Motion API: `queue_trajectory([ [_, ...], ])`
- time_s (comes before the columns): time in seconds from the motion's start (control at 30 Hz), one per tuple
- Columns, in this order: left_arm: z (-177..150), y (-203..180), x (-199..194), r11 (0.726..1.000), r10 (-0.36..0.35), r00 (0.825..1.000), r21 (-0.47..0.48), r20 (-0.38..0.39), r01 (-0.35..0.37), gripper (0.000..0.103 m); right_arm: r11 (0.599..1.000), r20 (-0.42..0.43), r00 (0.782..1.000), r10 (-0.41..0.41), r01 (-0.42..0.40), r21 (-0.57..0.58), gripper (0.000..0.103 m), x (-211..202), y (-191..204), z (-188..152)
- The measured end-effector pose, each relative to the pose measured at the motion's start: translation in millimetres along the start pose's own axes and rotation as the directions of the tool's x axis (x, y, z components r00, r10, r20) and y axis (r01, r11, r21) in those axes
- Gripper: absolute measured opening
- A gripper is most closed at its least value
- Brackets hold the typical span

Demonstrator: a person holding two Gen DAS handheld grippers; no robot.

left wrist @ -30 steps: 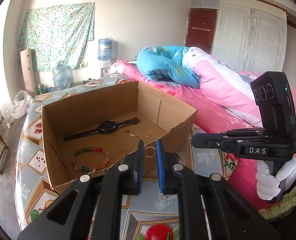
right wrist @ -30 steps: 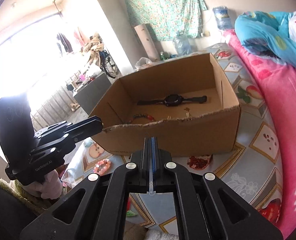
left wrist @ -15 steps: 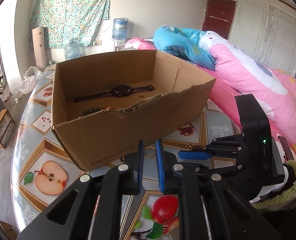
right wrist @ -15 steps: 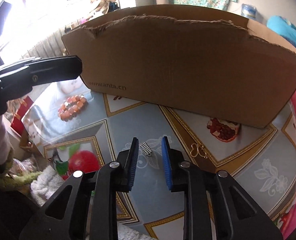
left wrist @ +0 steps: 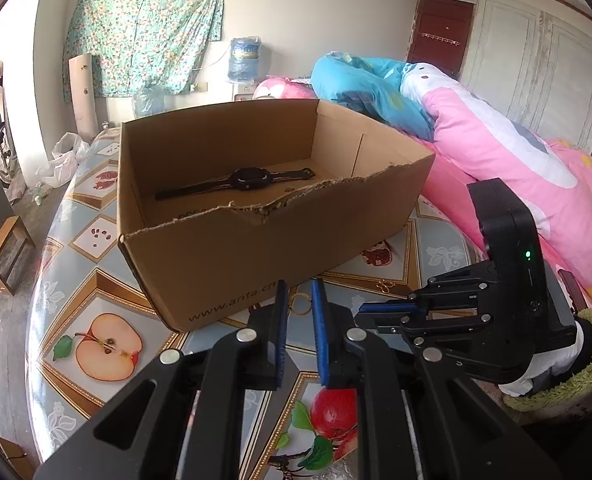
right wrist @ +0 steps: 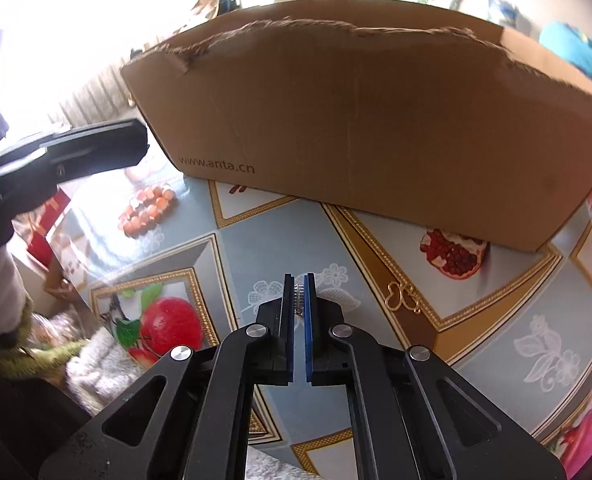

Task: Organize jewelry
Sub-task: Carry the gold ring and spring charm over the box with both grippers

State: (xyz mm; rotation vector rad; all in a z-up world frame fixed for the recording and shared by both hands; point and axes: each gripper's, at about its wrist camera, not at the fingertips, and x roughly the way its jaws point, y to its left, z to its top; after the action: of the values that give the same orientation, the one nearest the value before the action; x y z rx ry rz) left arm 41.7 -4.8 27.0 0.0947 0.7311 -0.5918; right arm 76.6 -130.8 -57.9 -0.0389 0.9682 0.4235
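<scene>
Small silver spring-like jewelry piece (right wrist: 298,295) on tablecloth (right wrist: 496,360) before cardboard box (right wrist: 376,120), clamped by right gripper (right wrist: 299,280). Gold ring (left wrist: 300,304) pinched in left gripper (left wrist: 298,286).

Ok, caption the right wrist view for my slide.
Right hand-held gripper shut on a small silver spring above the fruit-print tablecloth, before the cardboard box.

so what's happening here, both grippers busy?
A person works two handheld grippers at a cardboard box on a fruit-print tablecloth. The right gripper is shut on a small silver spring-like piece low at the cloth. The left gripper carries a thin gold ring between its pads, near the box front. A black watch already lies inside the box.
</scene>
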Motion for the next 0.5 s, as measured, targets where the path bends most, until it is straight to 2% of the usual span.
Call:
queue_trajectory([
  [0.1, 1, -1, -4, 1.0, -0.005, 1.0, -0.001, 0.008, 0.005, 0.011, 0.998, 0.022, 0.999, 0.024, -0.025, 0.059, 0.002, -10, -10, 0],
  [0.23, 15, -3, -18, 1.0, -0.029, 0.998, 0.014, 0.049, 0.028, 0.011, 0.993, 0.099, 0.994, 0.04, -0.05, 0.106, 0.002, -43, -20, 11],
  [0.37, 46, -6, -33, 0.997, -0.068, 0.992, 0.047, 0.11, 0.064, 0.011, 0.993, 0.208, 0.977, 0.056, -0.076, 0.089, 0.002, -88, -20, 33],
  [0.5, 86, -5, -28, 0.994, -0.073, 0.989, 0.091, 0.126, 0.061, 0.011, 0.994, 0.287, 0.955, 0.075, -0.094, 0.053, 0.002, -112, -23, 65],
])
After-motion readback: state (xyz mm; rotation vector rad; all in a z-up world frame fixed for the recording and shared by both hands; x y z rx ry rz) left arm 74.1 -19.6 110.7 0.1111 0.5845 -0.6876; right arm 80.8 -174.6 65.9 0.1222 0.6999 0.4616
